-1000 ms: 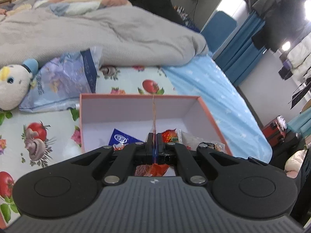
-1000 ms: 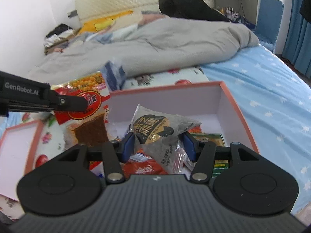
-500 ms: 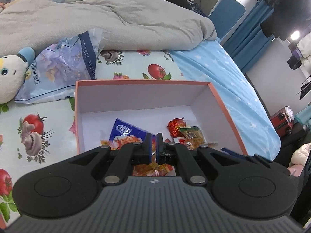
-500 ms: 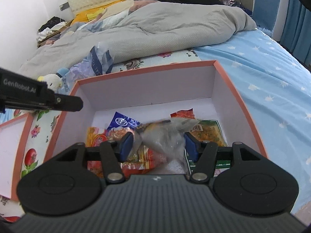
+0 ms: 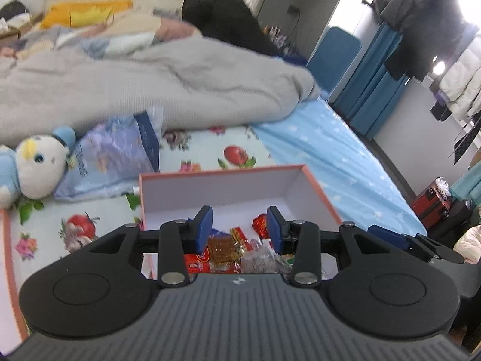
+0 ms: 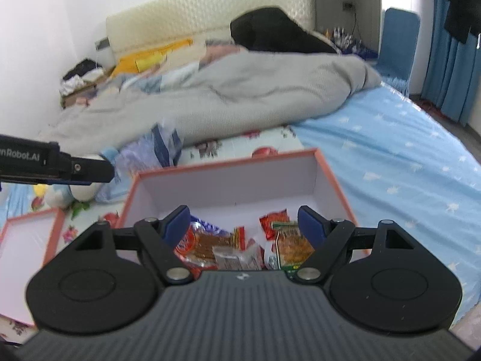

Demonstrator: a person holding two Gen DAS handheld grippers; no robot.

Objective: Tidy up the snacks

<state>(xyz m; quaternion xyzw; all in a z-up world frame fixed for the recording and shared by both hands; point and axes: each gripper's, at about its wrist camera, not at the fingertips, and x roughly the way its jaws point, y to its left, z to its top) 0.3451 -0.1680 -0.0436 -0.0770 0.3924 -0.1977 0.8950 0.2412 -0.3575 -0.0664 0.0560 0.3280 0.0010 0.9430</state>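
Left gripper and right gripper angled down over box, jaws just opening, empty

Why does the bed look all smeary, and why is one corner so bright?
Left wrist view: the grey blanket is motion-blurred, and window glare washes out the top right corner, while the left gripper stays sharp. Right wrist view: the blanket is smeared too, the fisheye bends the room's edges, and the box looks clearer.

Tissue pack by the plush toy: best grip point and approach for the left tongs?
Take the tissue pack by its crumpled top edge near the dark blue band, coming from the box side. It lies slumped against the grey blanket, so that loose edge stands up, thin enough to pinch, I'd judge.
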